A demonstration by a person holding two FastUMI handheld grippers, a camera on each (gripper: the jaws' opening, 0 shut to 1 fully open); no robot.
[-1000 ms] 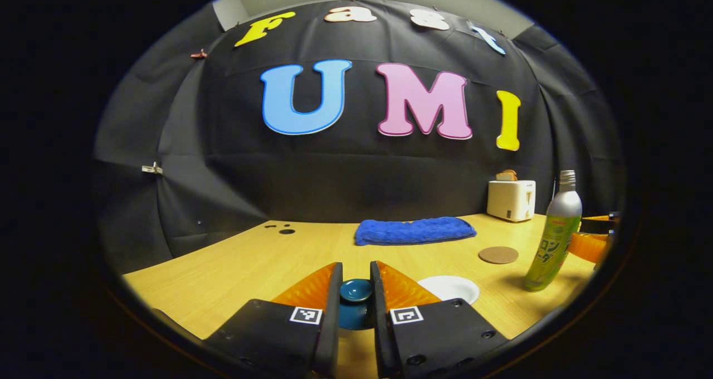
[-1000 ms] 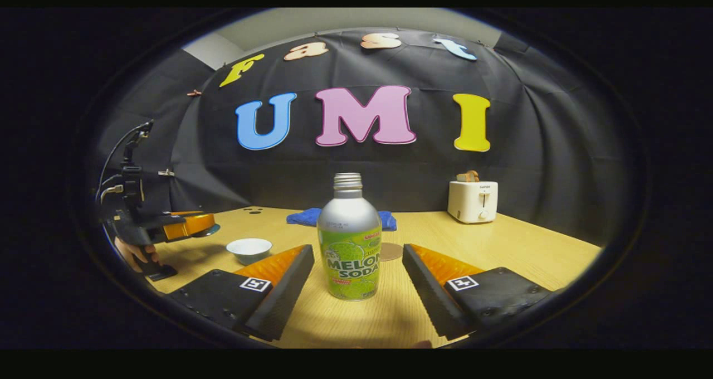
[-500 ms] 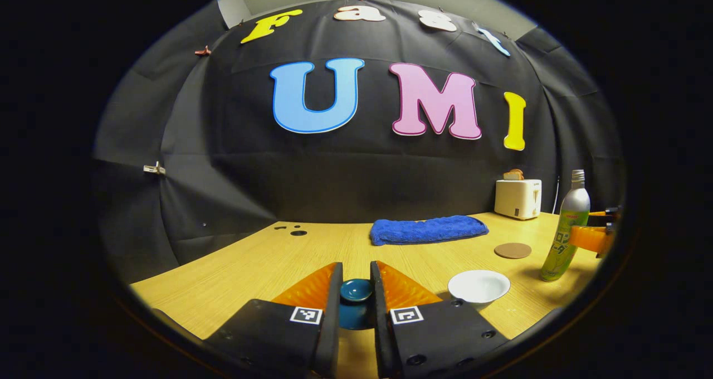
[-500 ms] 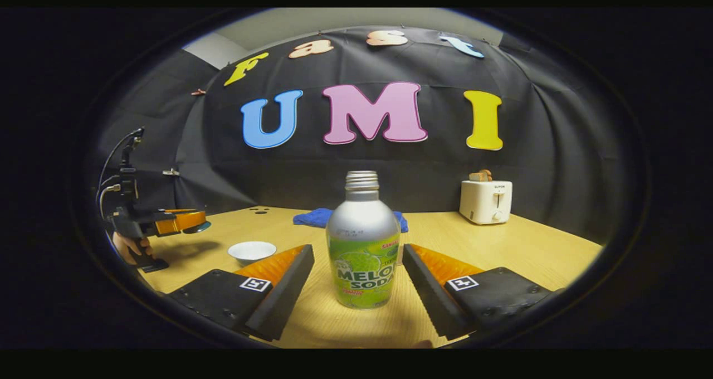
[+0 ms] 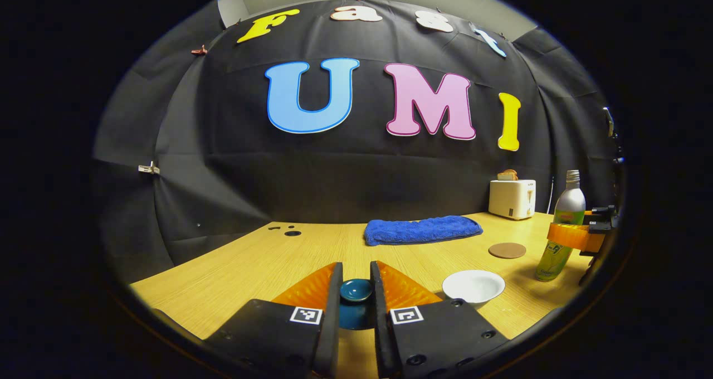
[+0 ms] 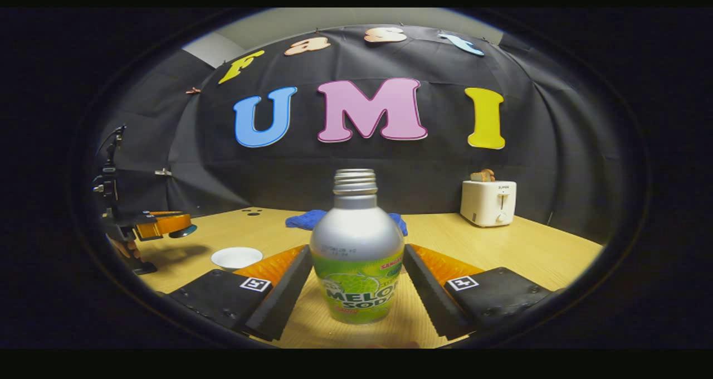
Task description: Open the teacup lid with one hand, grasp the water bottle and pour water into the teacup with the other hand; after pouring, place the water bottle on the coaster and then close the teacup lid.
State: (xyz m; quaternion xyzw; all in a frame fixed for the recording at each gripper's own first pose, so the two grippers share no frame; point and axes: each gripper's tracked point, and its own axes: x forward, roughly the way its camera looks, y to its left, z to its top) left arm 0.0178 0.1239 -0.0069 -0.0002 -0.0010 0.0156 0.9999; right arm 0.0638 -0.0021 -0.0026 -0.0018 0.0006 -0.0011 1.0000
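Note:
My left gripper (image 5: 356,267) is shut on the teal teacup lid (image 5: 356,290) and holds it above the table. The open white teacup (image 5: 473,286) stands to its right, also visible in the right gripper view (image 6: 237,257). The silver and green water bottle (image 6: 356,256) stands upright between the fingers of my right gripper (image 6: 356,251). The fingers flank its body at full spread, very close to its sides. In the left gripper view the bottle (image 5: 569,206) has an orange finger (image 5: 568,235) across it. The brown coaster (image 5: 507,250) lies behind the cup.
A blue towel (image 5: 423,229) lies at the back of the wooden table (image 5: 250,267). A white toaster (image 6: 488,203) stands at the back right. My left gripper (image 6: 161,223), held by a hand, hangs at the far left of the right gripper view.
My right gripper has moved forward, so the bottle now sits between its fingers. My left gripper, still holding the lid, has drifted left, away from the cup.

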